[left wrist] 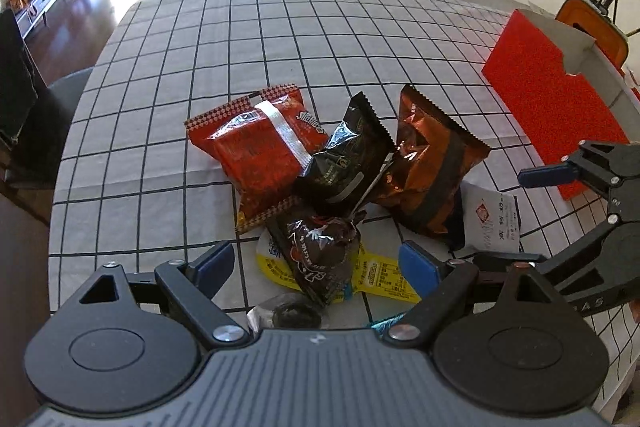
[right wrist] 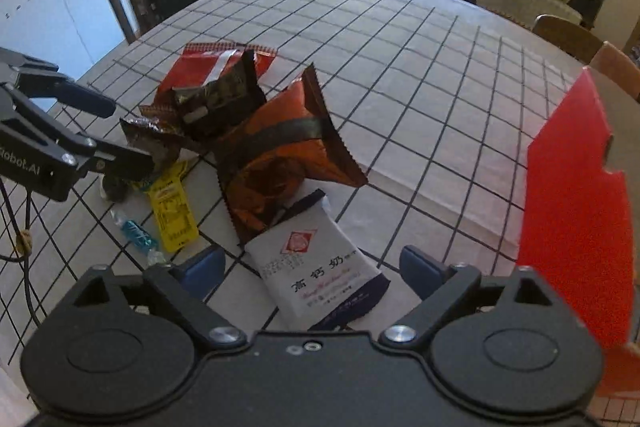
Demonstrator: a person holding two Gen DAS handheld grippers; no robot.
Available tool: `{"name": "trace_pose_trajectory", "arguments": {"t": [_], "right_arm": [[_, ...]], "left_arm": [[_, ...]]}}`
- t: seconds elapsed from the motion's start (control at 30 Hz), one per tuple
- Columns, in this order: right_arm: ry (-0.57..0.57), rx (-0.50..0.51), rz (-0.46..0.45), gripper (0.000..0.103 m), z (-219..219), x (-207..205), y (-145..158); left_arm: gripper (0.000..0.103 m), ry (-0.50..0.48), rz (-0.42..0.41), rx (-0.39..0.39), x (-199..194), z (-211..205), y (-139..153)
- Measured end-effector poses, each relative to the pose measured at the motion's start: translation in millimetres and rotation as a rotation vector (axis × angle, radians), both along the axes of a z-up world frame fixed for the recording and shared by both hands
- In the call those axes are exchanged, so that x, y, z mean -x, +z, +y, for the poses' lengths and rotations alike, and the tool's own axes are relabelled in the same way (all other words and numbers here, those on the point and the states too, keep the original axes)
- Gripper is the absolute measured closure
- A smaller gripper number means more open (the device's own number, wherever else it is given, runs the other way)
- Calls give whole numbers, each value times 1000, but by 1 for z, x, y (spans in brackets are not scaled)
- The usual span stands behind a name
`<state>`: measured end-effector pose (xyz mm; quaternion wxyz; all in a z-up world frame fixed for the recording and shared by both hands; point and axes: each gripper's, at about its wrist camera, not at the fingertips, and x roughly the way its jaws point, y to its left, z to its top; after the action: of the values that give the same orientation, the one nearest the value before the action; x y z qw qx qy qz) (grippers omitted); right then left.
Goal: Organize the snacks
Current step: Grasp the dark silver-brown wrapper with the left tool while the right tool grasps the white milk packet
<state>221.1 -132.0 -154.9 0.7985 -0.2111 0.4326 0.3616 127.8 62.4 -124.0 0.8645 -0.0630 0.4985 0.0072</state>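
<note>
The right tongs (right wrist: 308, 269) were held apart and empty, and the white milk-snack packet (right wrist: 320, 275) lay flat on the table directly between their blue pads (right wrist: 424, 267), its near end reaching under the housing. Its long axis ran from about 5 o'clock toward 11 o'clock in the right wrist view, so it was judged that a slight turn of the wrist would be needed to close across its short side. The left tongs (left wrist: 316, 263) were likewise seen apart, hovering over the dark brown packet (left wrist: 320, 255) and the yellow packet (left wrist: 376, 273) beneath it; the white packet lay off at their 2 o'clock, so the right hand was judged the nearer one (and the better placed). Farther out, the orange foil bag (right wrist: 280, 147), the black packet (right wrist: 220, 99) and the red bag (left wrist: 256, 147) were piled touching one another. The red box (right wrist: 576, 207) stood at 3 o'clock of the right tongs, near the table edge. The checked tablecloth (right wrist: 420, 87) stretched beyond, with chairs and a bright living room behind.
</note>
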Motion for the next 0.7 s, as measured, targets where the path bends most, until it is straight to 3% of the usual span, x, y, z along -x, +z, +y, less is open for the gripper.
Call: {"name": "trace_pose_trajectory", "arguments": {"t": [0.13,0.3,0.4,0.63,0.7], "right_arm": [[14,12,22,23,2,-6,-5],[7,-2,53,26,0,-13,-9],[12,-5,51,29,0,-12,-11],[32,3,19,48,3,-2,-10],[29,10,13,51,4,-1,-9]], "left_arm": [[19,15,20,33,-8,5,-5],[32,-9,43,42,-15,2,-10],[41,-17,59,45,-19,1,-14],[54,-15,63,45,-24,1,-16],[63,-25,62,45,-24,0,-15]]}}
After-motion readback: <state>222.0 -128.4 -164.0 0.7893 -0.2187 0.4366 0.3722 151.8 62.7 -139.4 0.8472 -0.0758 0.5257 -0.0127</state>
